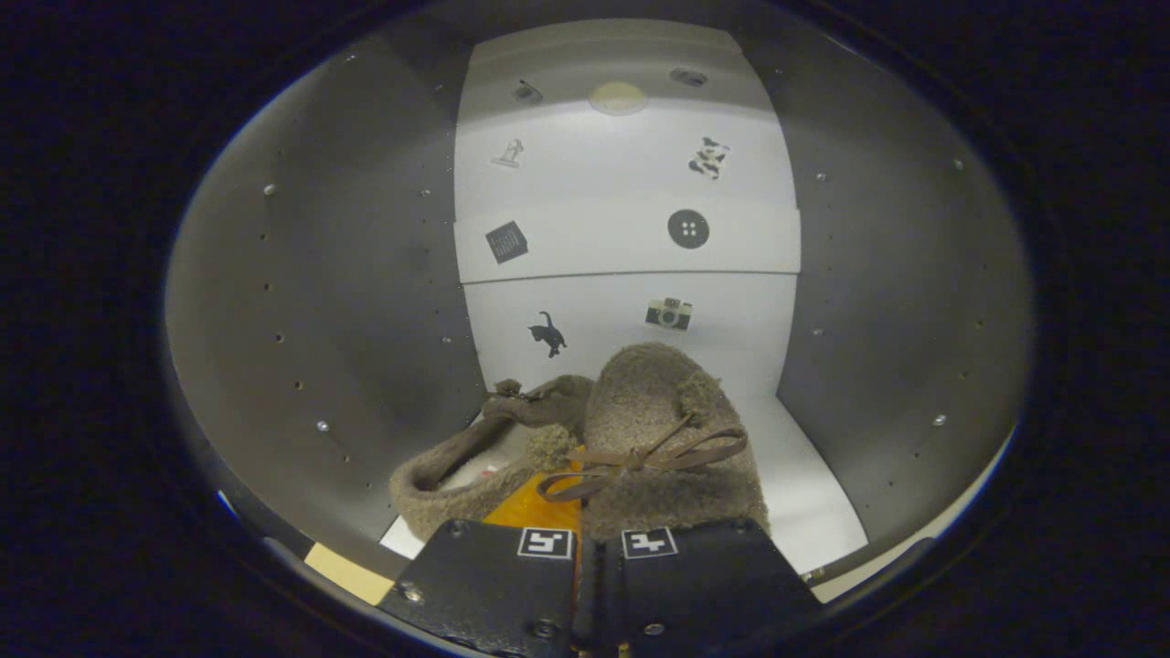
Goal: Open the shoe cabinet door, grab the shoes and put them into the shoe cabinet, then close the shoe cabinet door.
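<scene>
Inside the shoe cabinet [302,302], the gripper [599,548] pinches the soft, light fuzzy shoes [640,439] by their collars (probably the firmest hold), its fingers nearly together; the floppy pair would likely sag.

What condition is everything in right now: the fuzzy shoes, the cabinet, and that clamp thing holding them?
Shoes: a fuzzy pair with bows, inside the cabinet, one lying tilted against the other.
Shoe cabinet: open, the view looks into it.
Gripper: fingers nearly together, clamped on the shoes' near edge.
Stickers: stuck flat on the back panel.
</scene>
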### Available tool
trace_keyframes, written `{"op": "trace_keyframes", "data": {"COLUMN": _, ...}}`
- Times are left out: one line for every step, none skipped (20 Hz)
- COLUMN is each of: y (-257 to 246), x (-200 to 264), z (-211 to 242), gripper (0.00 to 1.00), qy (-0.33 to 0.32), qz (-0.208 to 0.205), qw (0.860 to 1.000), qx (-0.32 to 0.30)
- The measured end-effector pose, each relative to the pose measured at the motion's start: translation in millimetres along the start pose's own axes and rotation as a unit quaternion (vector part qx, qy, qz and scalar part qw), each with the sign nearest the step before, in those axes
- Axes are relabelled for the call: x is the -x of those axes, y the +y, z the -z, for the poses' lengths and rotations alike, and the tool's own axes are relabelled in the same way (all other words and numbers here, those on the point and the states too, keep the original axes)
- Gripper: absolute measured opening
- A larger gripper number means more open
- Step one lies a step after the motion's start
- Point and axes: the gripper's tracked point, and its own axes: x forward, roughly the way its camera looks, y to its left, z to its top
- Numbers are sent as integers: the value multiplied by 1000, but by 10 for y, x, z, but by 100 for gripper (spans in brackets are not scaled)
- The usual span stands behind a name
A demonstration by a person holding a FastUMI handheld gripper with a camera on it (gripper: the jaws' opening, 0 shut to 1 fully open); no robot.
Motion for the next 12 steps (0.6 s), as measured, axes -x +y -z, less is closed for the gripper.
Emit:
{"op": "trace_keyframes", "data": {"y": -31, "x": -53, "z": -3, "gripper": 7, "qy": 2, "qz": 7, "qw": 1000, "qx": -3}}
{"op": "trace_keyframes", "data": {"y": -35, "x": -100, "z": 5, "gripper": 7, "qy": 8, "qz": 8, "qw": 1000, "qx": -8}}
{"op": "trace_keyframes", "data": {"y": -55, "x": -144, "z": 10, "gripper": 7, "qy": 15, "qz": 12, "qw": 1000, "qx": -13}}
{"op": "trace_keyframes", "data": {"y": -83, "x": -187, "z": 20, "gripper": 6, "qy": 26, "qz": 17, "qw": 999, "qx": -12}}
{"op": "trace_keyframes", "data": {"y": -103, "x": -205, "z": 26, "gripper": 6, "qy": 37, "qz": 22, "qw": 999, "qx": -17}}
{"op": "trace_keyframes", "data": {"y": -125, "x": -251, "z": 36, "gripper": 6, "qy": 51, "qz": 30, "qw": 998, "qx": -24}}
{"op": "trace_keyframes", "data": {"y": -168, "x": -287, "z": 70, "gripper": 8, "qy": 71, "qz": 40, "qw": 996, "qx": -29}}
{"op": "trace_keyframes", "data": {"y": -197, "x": -296, "z": 96, "gripper": 9, "qy": 88, "qz": 47, "qw": 994, "qx": -39}}
{"op": "trace_keyframes", "data": {"y": -218, "x": -311, "z": 104, "gripper": 11, "qy": 100, "qz": 50, "qw": 993, "qx": -49}}
{"op": "trace_keyframes", "data": {"y": -217, "x": -345, "z": 114, "gripper": 12, "qy": 108, "qz": 48, "qw": 992, "qx": -53}}
{"op": "trace_keyframes", "data": {"y": -232, "x": -339, "z": 99, "gripper": 18, "qy": 106, "qz": 50, "qw": 992, "qx": -55}}
{"op": "trace_keyframes", "data": {"y": -238, "x": -292, "z": 65, "gripper": 23, "qy": 102, "qz": 55, "qw": 992, "qx": -48}}
